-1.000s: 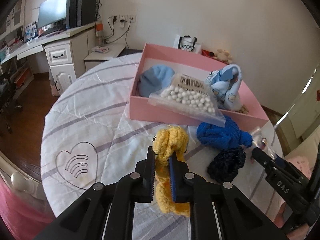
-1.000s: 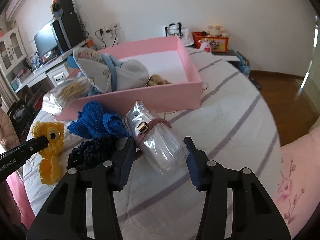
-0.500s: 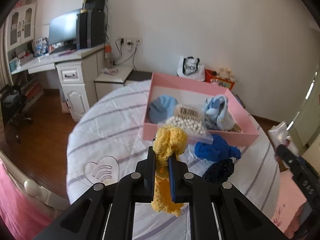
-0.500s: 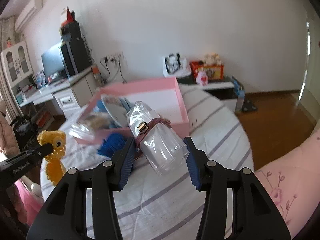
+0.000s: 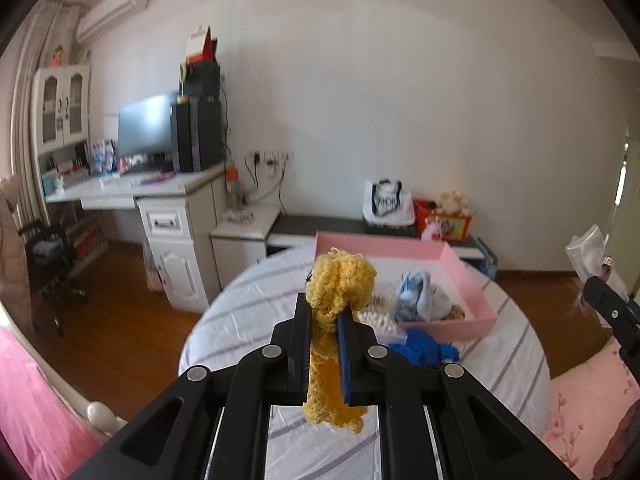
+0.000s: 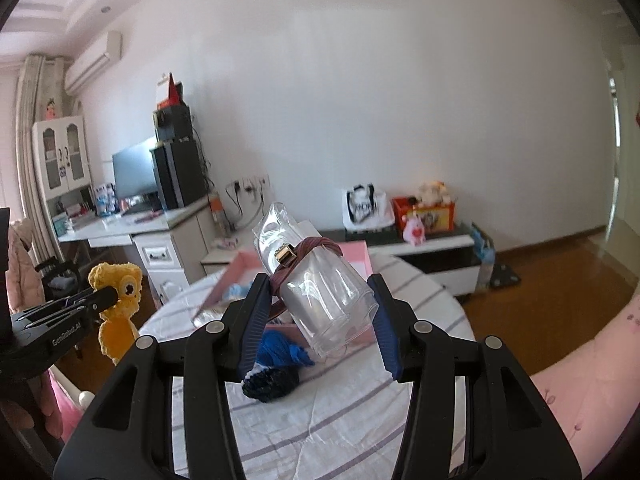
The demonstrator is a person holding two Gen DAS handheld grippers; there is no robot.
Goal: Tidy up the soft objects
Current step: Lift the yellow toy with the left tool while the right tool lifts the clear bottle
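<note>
My left gripper is shut on a yellow crocheted toy and holds it high above the round table. The toy also shows at the left of the right wrist view. My right gripper is shut on a clear plastic pouch with a dark red band, also lifted high; the pouch shows at the right edge of the left wrist view. The pink box on the table holds a light blue cloth and a bag of white beads.
A blue knitted piece and a dark navy knitted piece lie on the table in front of the box. A desk with monitor stands at the left. A low bench with bags runs along the far wall. Pink bedding is at right.
Both grippers have risen well above the table with the yellow toy and the clear pouch still held. The table and box now look smaller and lower.
</note>
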